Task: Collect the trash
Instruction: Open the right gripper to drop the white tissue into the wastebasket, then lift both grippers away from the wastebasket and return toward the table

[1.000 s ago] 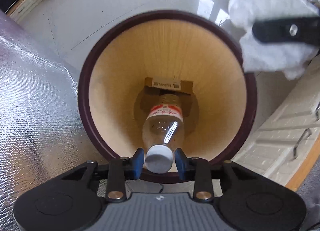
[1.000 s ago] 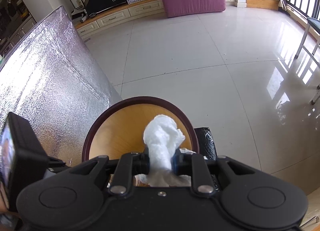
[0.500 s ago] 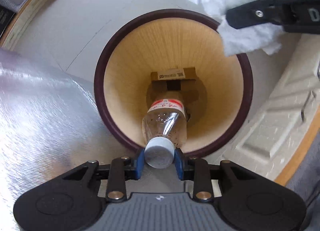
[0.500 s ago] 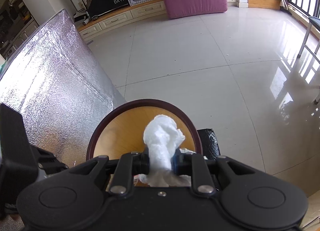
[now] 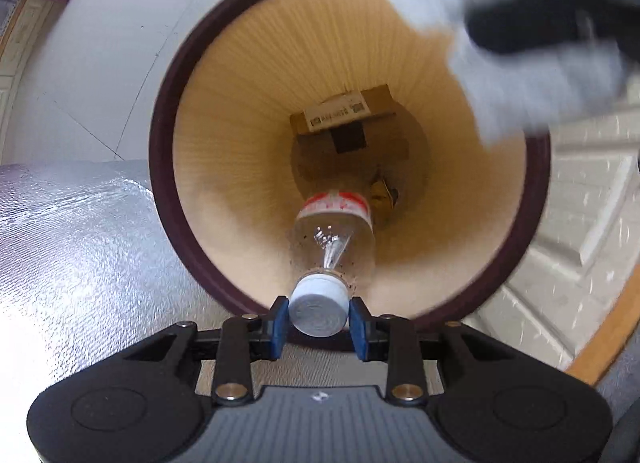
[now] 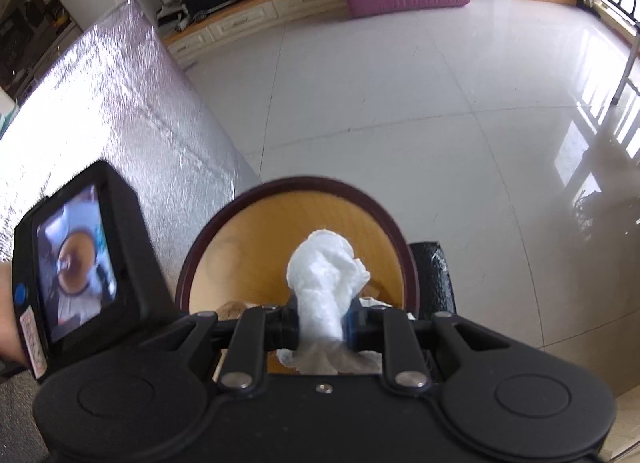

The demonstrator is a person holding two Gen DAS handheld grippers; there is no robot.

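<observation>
The bin (image 5: pixel 208 199) has a matt, finely ribbed pale wood-look inner wall under a smooth dark brown rim. The bottle (image 5: pixel 334 241) is clear glossy plastic with a matt white ribbed cap (image 5: pixel 319 309). The tissue (image 6: pixel 324 275) is soft, crumpled white paper. The floor (image 6: pixel 420 111) is glossy tile; the silver cover (image 6: pixel 104 111) is shiny, embossed foil

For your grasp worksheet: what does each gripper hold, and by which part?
Left gripper: clear plastic bottle, by its white cap. Right gripper: crumpled white tissue, pinched around its lower middle.
</observation>
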